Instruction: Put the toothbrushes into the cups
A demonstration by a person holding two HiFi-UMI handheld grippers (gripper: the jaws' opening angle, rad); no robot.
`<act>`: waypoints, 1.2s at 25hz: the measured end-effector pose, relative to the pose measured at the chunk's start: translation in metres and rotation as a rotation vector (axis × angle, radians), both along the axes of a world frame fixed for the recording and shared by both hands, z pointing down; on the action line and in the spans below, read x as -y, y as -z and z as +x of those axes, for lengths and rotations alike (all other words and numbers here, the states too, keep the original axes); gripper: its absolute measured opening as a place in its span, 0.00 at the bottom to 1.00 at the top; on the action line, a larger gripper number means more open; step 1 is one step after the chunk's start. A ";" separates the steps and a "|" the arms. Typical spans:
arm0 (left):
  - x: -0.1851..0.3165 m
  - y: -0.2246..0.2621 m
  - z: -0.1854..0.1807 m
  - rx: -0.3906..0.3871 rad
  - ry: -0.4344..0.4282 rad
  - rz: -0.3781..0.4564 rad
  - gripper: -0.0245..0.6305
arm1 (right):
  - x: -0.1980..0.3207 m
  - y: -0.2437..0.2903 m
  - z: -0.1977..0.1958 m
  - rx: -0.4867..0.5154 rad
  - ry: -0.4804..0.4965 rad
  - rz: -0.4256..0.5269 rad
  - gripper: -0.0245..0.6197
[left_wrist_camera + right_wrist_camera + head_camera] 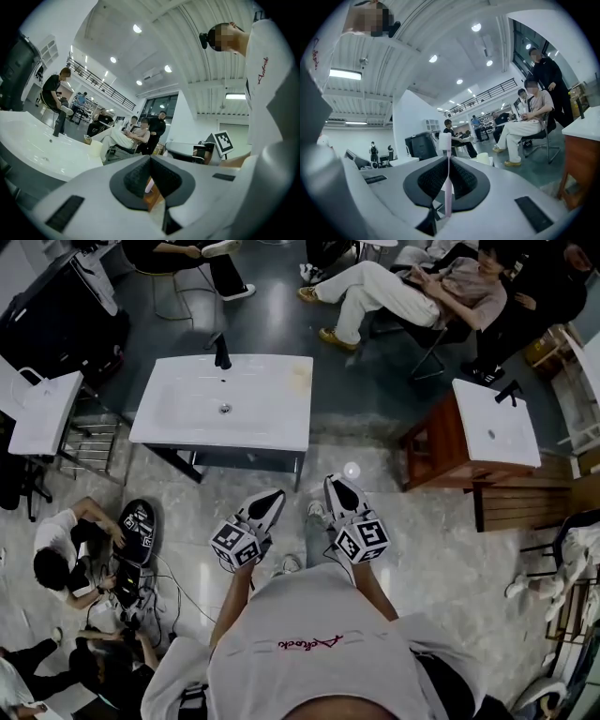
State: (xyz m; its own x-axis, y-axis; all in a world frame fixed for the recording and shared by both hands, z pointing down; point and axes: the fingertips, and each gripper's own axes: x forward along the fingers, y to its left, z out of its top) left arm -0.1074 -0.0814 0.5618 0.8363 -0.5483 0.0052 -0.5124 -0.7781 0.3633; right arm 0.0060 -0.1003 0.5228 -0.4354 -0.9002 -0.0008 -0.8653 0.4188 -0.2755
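My left gripper (271,499) and right gripper (337,486) are held side by side at waist height, both pointing level toward a white sink vanity (169,418) ahead. In the right gripper view, the right gripper (449,160) is shut on a pink toothbrush (447,197) that stands upright, its white head above the pads. The left gripper (150,159) is shut on a pale pink toothbrush handle (149,185), and the brush's head is hidden. A cream cup (485,159) stands on the vanity's far right corner, seen also as the cup (96,149) in the left gripper view.
A black faucet (222,352) rises at the back of the sink. A second white basin on a wooden cabinet (441,451) stands to the right. Seated people (412,292) are beyond the vanity; others crouch on the floor at left (66,554) among cables.
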 end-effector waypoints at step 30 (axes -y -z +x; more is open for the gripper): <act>0.189 0.017 0.035 -0.005 0.019 0.023 0.05 | 0.182 0.006 0.034 -0.008 0.027 -0.005 0.09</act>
State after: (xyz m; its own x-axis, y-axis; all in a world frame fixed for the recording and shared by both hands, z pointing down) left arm -0.0719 -0.2709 0.5444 0.8255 -0.5643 -0.0119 -0.5257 -0.7762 0.3481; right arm 0.0399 -0.2824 0.5172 -0.4591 -0.8884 0.0070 -0.8560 0.4402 -0.2711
